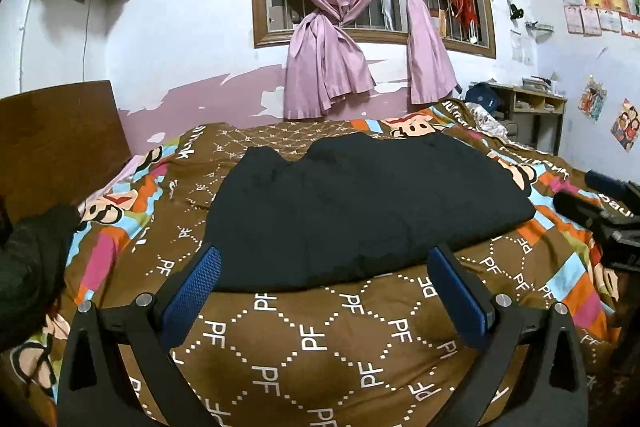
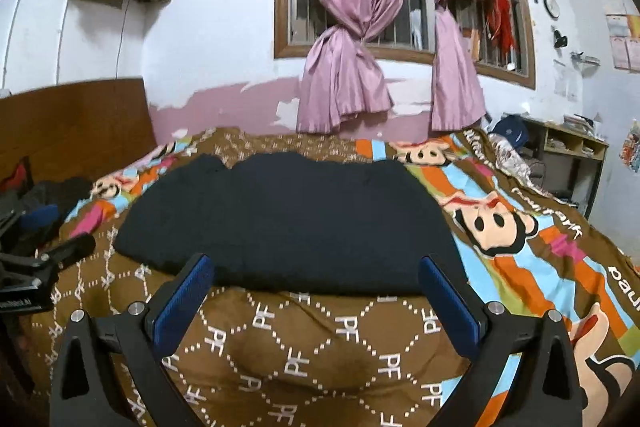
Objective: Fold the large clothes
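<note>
A large dark navy garment (image 1: 360, 211) lies folded in a wide flat block on the patterned brown quilt (image 1: 320, 343); it also shows in the right wrist view (image 2: 292, 223). My left gripper (image 1: 324, 259) is open and empty, its blue pads just short of the garment's near edge. My right gripper (image 2: 316, 267) is open and empty, also at the near edge. The right gripper shows at the right edge of the left wrist view (image 1: 600, 219), and the left gripper at the left edge of the right wrist view (image 2: 48, 259).
A wooden headboard (image 1: 56, 143) stands at the left. Dark clothes (image 1: 28, 267) are piled by it. A window with pink curtains (image 1: 340, 35) is behind the bed. A shelf unit (image 1: 536, 107) stands at the far right.
</note>
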Tool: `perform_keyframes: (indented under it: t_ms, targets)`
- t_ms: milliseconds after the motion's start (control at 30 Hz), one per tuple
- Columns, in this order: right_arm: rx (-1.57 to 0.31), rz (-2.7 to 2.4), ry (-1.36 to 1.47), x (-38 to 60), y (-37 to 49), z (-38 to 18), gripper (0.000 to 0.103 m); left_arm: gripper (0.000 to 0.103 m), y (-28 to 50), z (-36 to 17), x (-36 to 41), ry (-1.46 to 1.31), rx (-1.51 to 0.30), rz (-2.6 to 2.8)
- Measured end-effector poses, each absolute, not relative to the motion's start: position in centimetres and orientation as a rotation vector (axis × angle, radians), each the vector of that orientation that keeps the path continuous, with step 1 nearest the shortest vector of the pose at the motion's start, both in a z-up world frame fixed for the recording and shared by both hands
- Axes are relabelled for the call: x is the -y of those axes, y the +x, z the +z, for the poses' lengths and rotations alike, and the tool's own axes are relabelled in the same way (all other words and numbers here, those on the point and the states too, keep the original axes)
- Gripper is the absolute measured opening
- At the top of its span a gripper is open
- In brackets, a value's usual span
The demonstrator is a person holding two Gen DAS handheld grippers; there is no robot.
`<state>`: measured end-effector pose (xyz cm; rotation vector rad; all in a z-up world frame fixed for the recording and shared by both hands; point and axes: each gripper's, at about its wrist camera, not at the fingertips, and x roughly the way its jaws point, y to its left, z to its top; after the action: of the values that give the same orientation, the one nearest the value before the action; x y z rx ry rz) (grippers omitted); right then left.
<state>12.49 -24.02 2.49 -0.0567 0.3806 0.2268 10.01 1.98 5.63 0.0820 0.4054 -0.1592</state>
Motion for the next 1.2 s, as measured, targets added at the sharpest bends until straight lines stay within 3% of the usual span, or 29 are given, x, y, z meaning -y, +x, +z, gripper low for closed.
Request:
perform_keyframes:
  t_ms: [367, 1200]
  targets:
    - [-0.444, 0.255, -0.091, 23.4, 12.4, 0.7, 0.103, 0.101, 10.8, 4.0, -2.7, 0.010, -0.484, -0.157]
    - [-0.469, 0.279, -0.067, 23.7, 12.5, 0.5, 0.103, 0.101, 10.1, 3.9, -2.4, 0.049, -0.456, -0.172]
